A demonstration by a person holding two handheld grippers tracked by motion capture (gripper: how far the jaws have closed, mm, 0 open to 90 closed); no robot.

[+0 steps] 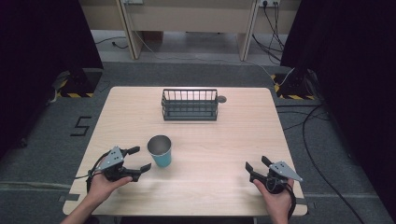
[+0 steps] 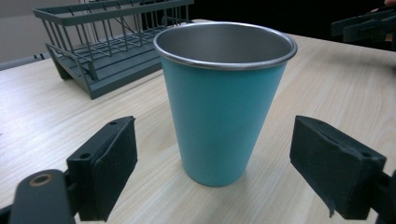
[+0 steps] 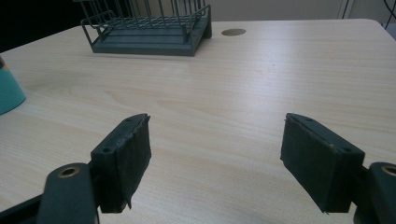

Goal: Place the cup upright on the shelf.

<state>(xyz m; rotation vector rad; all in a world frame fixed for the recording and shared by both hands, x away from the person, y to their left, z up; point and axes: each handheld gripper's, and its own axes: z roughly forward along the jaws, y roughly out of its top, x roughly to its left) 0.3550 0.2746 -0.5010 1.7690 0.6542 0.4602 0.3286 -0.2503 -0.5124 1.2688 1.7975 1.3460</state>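
Observation:
A teal metal cup (image 1: 160,150) with a steel rim stands upright on the wooden table (image 1: 233,135), left of centre. My left gripper (image 1: 142,158) is open just left of it, its jaws spread wide and pointing at the cup. In the left gripper view the cup (image 2: 224,102) stands between and just beyond the two pads (image 2: 109,163), not touching them. My right gripper (image 1: 257,164) is open near the table's front right with nothing between its jaws. In the right gripper view its pads (image 3: 128,156) frame bare table, and the cup's edge (image 3: 9,93) shows at far left.
A dark wire rack (image 1: 189,104) sits at the back middle of the table, with a round cable hole (image 1: 221,99) beside its right end. Cables lie on the floor (image 1: 308,126) to the right. Dark curtains flank both sides.

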